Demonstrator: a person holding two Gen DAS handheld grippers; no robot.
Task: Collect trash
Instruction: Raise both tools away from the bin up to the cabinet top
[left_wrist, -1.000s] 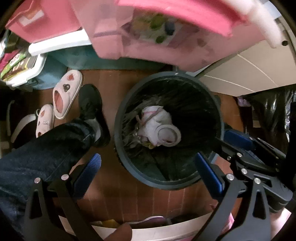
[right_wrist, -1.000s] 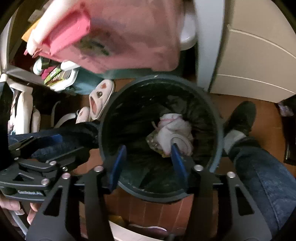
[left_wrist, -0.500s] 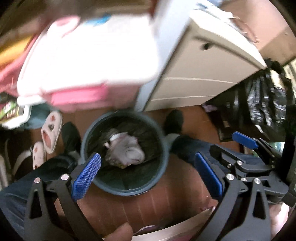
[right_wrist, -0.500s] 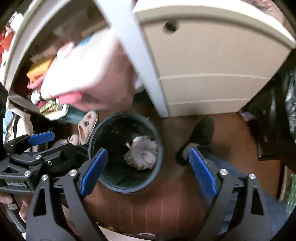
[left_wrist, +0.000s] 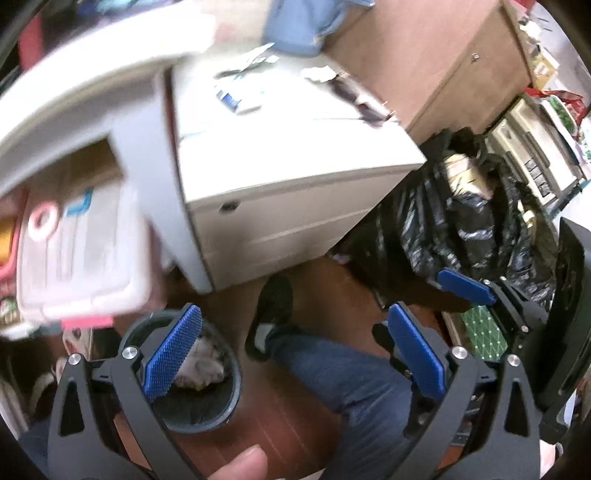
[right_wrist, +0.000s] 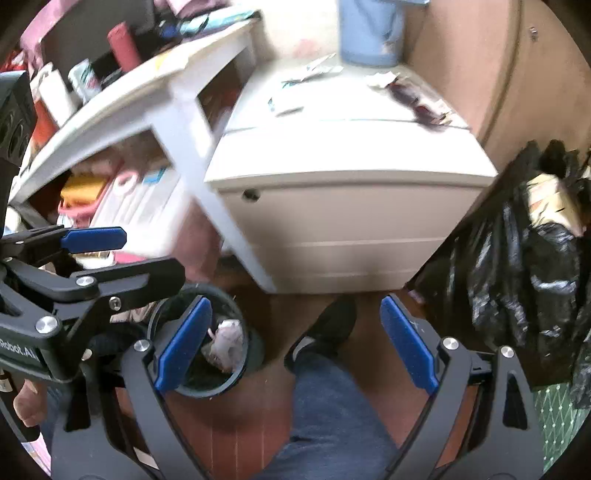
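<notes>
Down on the wooden floor, crumpled pale trash (right_wrist: 226, 344) lies inside the dark round bin (right_wrist: 236, 380), beside the person's black shoe (right_wrist: 327, 328). Above it, the left gripper (left_wrist: 295, 354) and right gripper (right_wrist: 295, 347) both gape wide, holding nothing.

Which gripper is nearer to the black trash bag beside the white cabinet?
Right. The right gripper sits on the side of the black trash bag, open and empty. The left gripper is farther off, above the bin, also open and empty.
</notes>
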